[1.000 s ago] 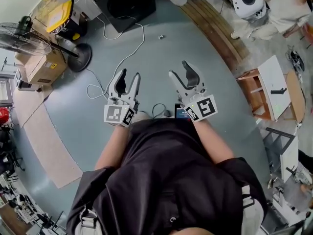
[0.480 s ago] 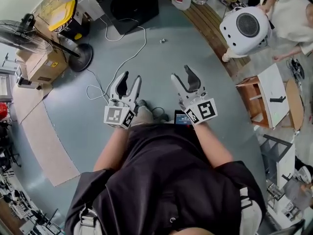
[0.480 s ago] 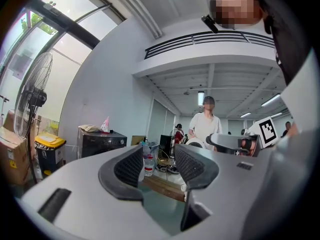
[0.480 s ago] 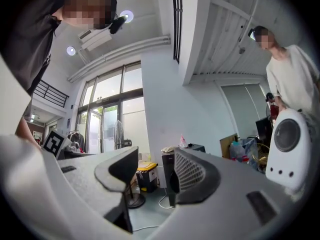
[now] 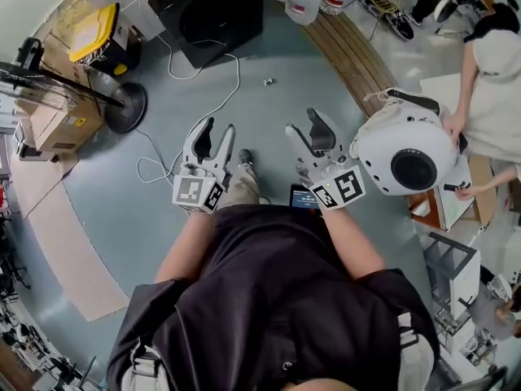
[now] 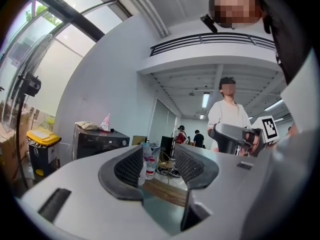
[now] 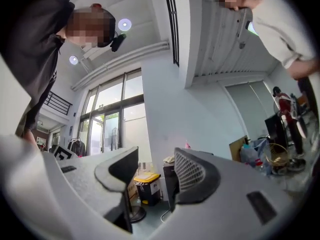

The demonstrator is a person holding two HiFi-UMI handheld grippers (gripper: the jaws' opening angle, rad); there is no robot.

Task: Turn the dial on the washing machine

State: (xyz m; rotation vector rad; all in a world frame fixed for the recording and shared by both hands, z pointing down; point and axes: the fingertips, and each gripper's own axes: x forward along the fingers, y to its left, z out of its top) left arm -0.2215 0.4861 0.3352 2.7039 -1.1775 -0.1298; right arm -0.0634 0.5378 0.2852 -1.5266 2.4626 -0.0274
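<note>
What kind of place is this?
Probably a workshop or lab: loose cable across the grey floor, cardboard boxes beside a standing fan, and a black washing machine.

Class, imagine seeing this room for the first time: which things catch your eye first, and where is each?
First, the two open, empty tools held out mid-picture in the head view: the left hand-held gripper and the right hand-held gripper. Right of them looms a big white rounded machine, a person in white beside it; a black appliance stands at the top edge.
</note>
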